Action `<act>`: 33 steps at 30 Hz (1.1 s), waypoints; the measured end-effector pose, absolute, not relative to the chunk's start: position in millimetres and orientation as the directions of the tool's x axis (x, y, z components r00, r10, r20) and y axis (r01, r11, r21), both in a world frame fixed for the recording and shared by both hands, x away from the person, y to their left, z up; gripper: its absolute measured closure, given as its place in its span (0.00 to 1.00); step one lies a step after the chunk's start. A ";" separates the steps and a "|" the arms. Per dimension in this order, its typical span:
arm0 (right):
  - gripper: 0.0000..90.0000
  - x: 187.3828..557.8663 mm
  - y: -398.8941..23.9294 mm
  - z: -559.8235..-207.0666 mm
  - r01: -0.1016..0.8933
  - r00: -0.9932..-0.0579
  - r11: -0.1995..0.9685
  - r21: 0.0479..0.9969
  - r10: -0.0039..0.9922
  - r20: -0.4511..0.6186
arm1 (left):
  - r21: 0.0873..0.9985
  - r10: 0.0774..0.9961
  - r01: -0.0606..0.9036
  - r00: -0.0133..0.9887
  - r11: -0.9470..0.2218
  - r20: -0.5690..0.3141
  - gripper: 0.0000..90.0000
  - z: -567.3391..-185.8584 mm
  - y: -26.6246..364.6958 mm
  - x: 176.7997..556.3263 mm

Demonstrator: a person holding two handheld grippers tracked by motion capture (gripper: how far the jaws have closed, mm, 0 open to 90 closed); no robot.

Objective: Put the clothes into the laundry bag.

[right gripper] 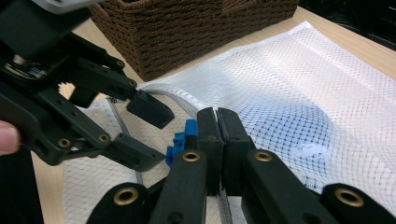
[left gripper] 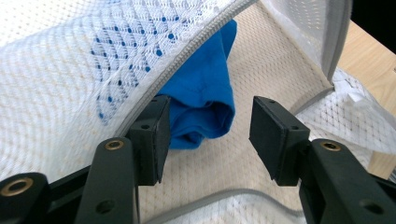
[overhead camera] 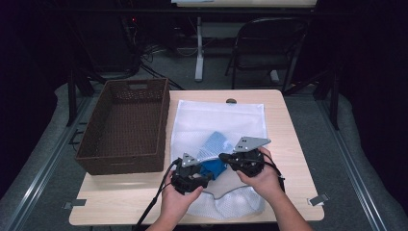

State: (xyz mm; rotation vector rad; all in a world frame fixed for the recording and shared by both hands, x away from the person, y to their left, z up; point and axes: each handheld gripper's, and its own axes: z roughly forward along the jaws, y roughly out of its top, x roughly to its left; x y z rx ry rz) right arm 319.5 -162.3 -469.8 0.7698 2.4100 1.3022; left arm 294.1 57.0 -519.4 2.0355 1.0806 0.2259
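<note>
Here, in the high view, a white mesh bag lies flat on the wooden table in the middle of the frame, with a brown woven basket just beside it at the left. A blue cloth sits partly inside the bag near its lower middle, at the bag's open mouth.

The left gripper, at the lower centre of that view, has its jaws spread. In the left gripper view the blue cloth lies between them, touching the inner face of the left-hand jaw and clear of the right-hand one, while the bag's zipped edge arches over it in the upper half of the frame.

The right gripper, just to the right of the left one, has its jaws pressed together. In the right gripper view they pinch the edge of the mesh bag at the frame's lower centre, lifting it, with the blue cloth just to their left.
</note>
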 end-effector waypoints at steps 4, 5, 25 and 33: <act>0.99 318.9 -161.9 -469.4 0.314 -0.813 0.448 0.837 0.582 -0.006 | 0.728 0.758 0.607 0.624 -0.318 -0.189 0.54 -516.6 63.2 290.5; 0.99 318.7 -161.9 -469.2 0.315 -0.812 0.448 0.837 0.583 -0.006 | 0.733 0.761 0.608 0.619 -0.306 -0.196 0.54 -516.5 64.0 289.7; 0.99 318.0 -159.9 -461.6 0.315 -0.818 0.477 0.820 0.575 -0.020 | 0.744 0.788 0.598 0.594 -0.299 -0.161 0.53 -504.8 104.1 281.5; 0.99 309.8 -159.1 -466.1 0.323 -0.815 0.492 0.808 0.578 -0.027 | 0.743 0.806 0.603 0.572 -0.291 -0.149 0.53 -503.7 122.9 277.8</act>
